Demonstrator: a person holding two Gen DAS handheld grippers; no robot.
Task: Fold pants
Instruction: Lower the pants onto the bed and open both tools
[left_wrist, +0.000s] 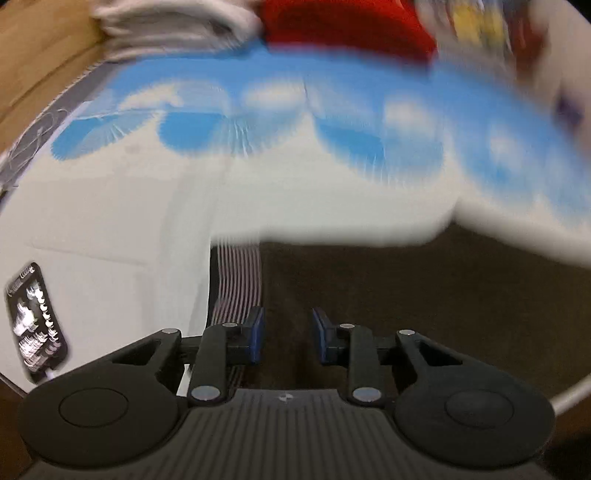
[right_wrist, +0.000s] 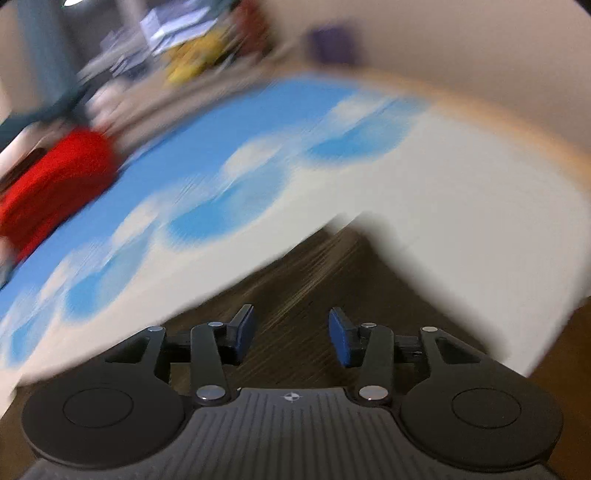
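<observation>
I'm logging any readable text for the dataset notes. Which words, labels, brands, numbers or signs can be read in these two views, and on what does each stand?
No readable text in either view.
Black card lying on the white surface: white markings, too small to read.
Left gripper body: a small round emblem, no letters.
Right gripper body: the same kind of emblem, no letters.
Papers and clutter in the background: blurred by motion, unreadable.

Both fisheye views are evenly and softly lit with no hard shadows or glare, and heavy motion blur smears the blue-and-white patterned bed cover (left_wrist: 280, 122) (right_wrist: 229, 192) and the bright red fabric heap (left_wrist: 343, 29) (right_wrist: 55, 181). Only the black two-finger gripper bodies stay sharp. Edges bow strongly, with dark corners.
</observation>
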